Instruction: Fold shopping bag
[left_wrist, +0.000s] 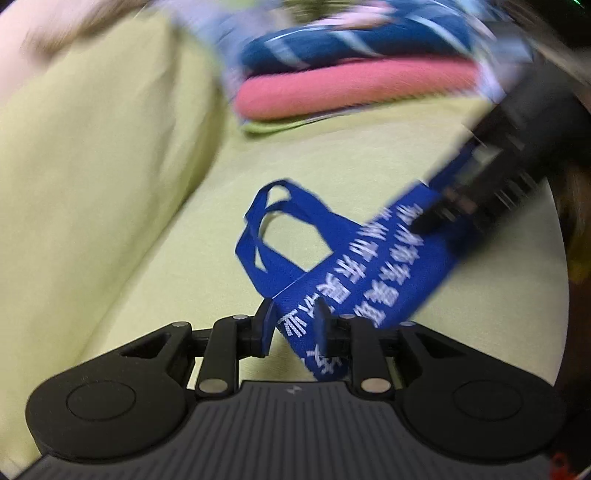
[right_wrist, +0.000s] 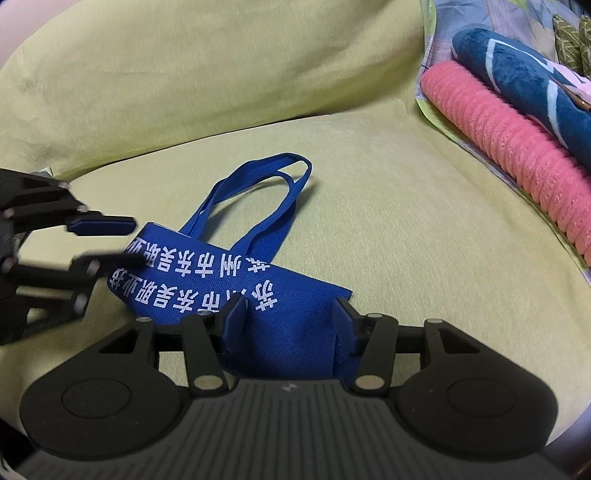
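I'm working over a yellow-green sofa cushion (right_wrist: 388, 184), where the blue shopping bag (right_wrist: 221, 273) lies already folded into a narrow band, its handles (right_wrist: 273, 192) trailing toward the backrest. My left gripper (right_wrist: 110, 240) sits parted around the band's left end, and my right gripper (right_wrist: 290, 317) straddles the other end, spread but not clamped, I think to steady both ends for another fold; folded blankets (right_wrist: 517, 122) sit well clear at right.

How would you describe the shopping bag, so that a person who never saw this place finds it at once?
Look at the yellow-green sofa seat; folded blankets, one pink and one dark blue, are stacked at its far right. Nearer the middle, between the left gripper and the right gripper, lies the shopping bag. It alone is bright blue with white printed characters and two looped handles.
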